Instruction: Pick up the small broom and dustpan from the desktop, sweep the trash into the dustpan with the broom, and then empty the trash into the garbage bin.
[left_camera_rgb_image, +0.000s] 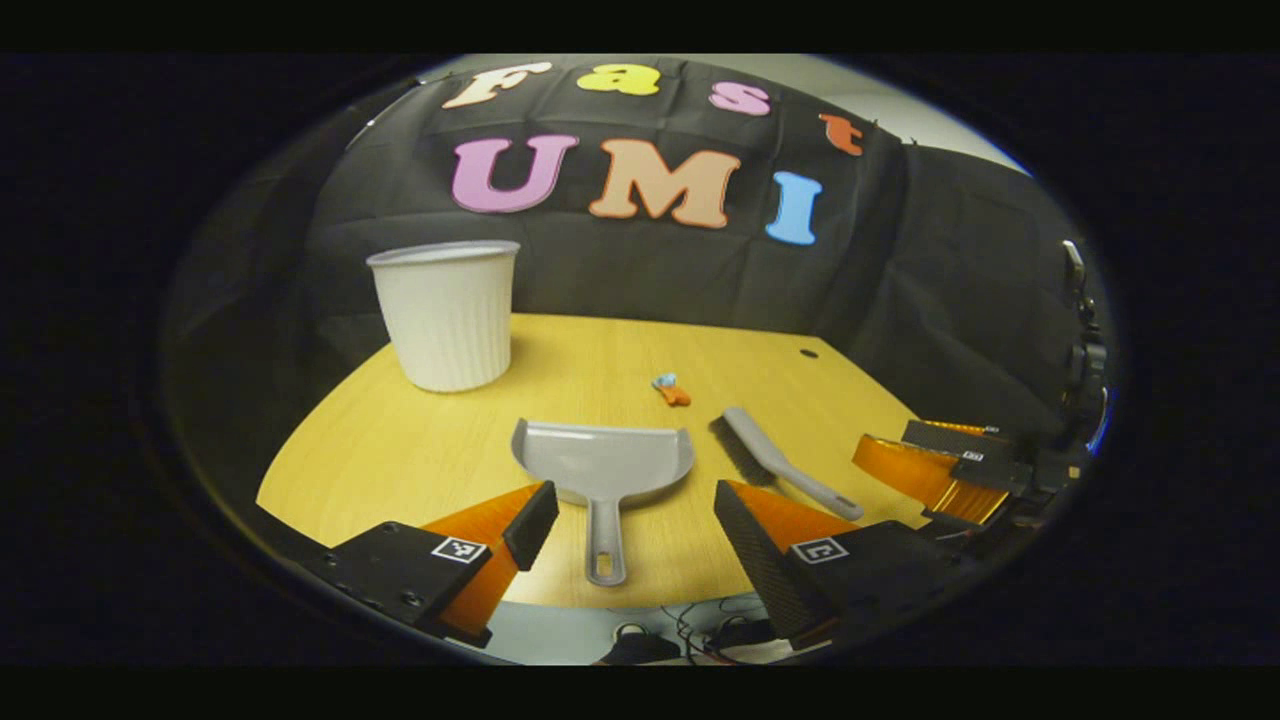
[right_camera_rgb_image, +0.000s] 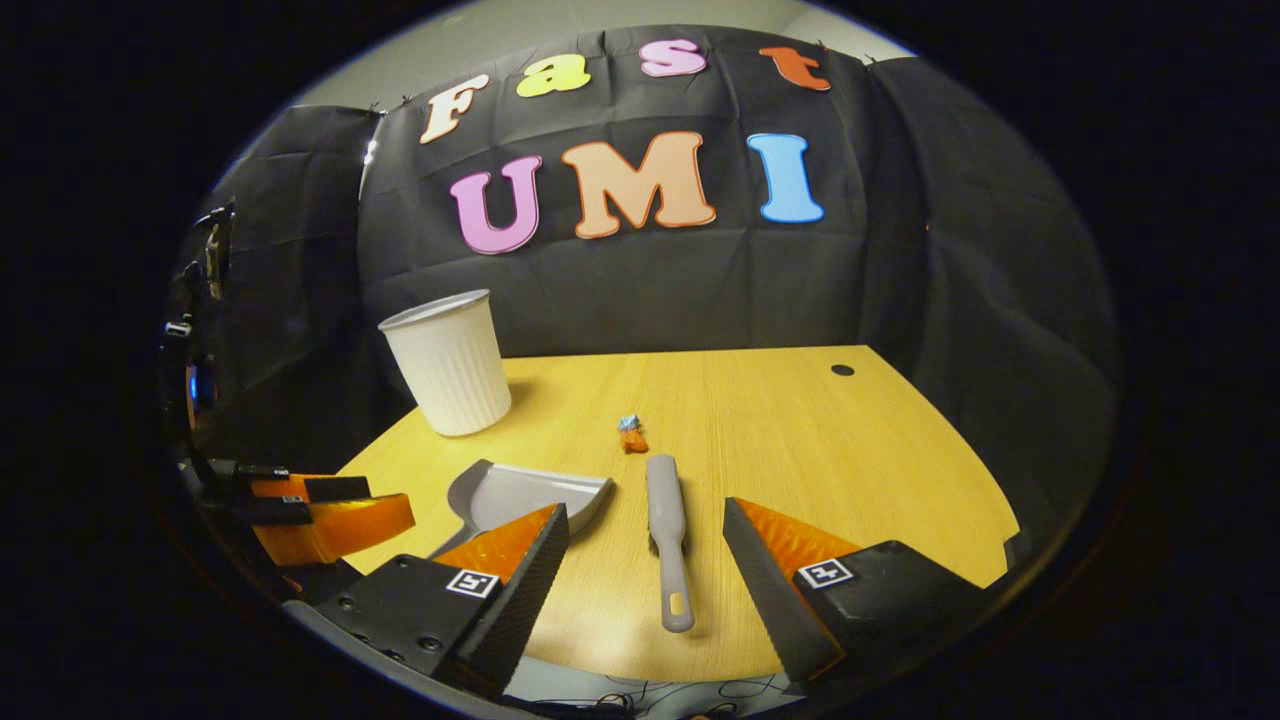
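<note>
A white ribbed garbage bin (left_camera_rgb_image: 446, 315) is seen standing upright at the far left of the wooden desk (left_camera_rgb_image: 400, 450), close to the black cloth wall; its inside cannot be seen from either view, so its contents cannot be told. In the left gripper view the grey dustpan (left_camera_rgb_image: 603, 460) is laid flat near the front edge, its handle pointed toward the camera and its pan bare. Just to its right the small broom (left_camera_rgb_image: 775, 462) is laid on the desk, bristles toward the far side. A little scrap of trash (left_camera_rgb_image: 671, 389), orange and blue, is found beyond both, apart from them, between the pan and the broom head.

The left claw (left_camera_rgb_image: 636, 520) is held wide open above the front edge, the dustpan handle lying between its fingers but untouched. In the right gripper view the right claw (right_camera_rgb_image: 645, 535) is likewise held wide open, with the broom handle between its fingers and no contact made. The right claw is also seen at the right edge of the left gripper view.
</note>
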